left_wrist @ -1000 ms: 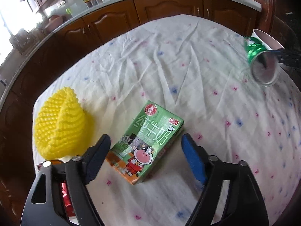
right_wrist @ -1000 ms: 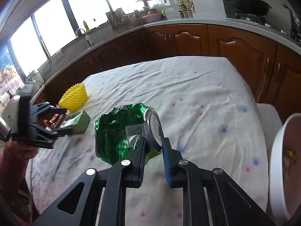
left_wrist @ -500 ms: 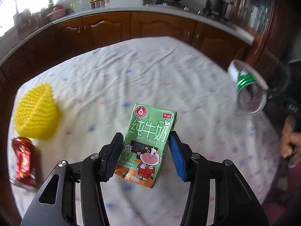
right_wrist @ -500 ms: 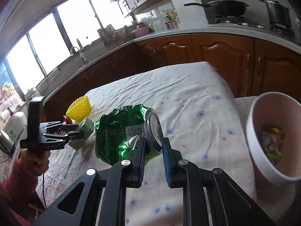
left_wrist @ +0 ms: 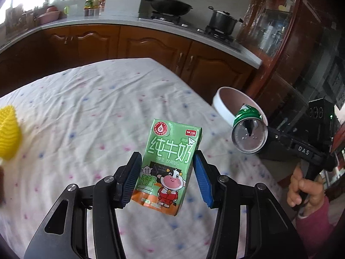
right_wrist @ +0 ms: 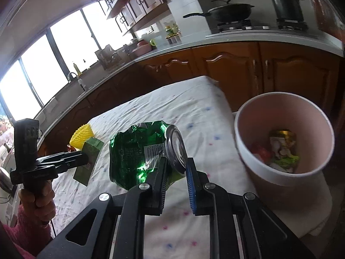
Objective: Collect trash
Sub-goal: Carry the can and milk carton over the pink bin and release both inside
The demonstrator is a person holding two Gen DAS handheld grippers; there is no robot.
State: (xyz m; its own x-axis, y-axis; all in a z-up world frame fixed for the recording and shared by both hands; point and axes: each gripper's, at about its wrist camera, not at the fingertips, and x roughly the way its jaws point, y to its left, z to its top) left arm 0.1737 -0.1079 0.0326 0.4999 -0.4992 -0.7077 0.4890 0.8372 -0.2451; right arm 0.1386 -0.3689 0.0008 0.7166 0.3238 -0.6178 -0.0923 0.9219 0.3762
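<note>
The right gripper pinches a crushed green can just beside the pink bin; carry it over the rim before releasing; the left gripper clamps a milk carton above the tablecloth, so bring it binward next.

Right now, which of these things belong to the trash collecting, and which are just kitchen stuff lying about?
Part of the job:
milk carton, held by left gripper
crushed green can, held by right gripper
pink bin
yellow foam net

Just there:
wok
pot
bottles
</note>
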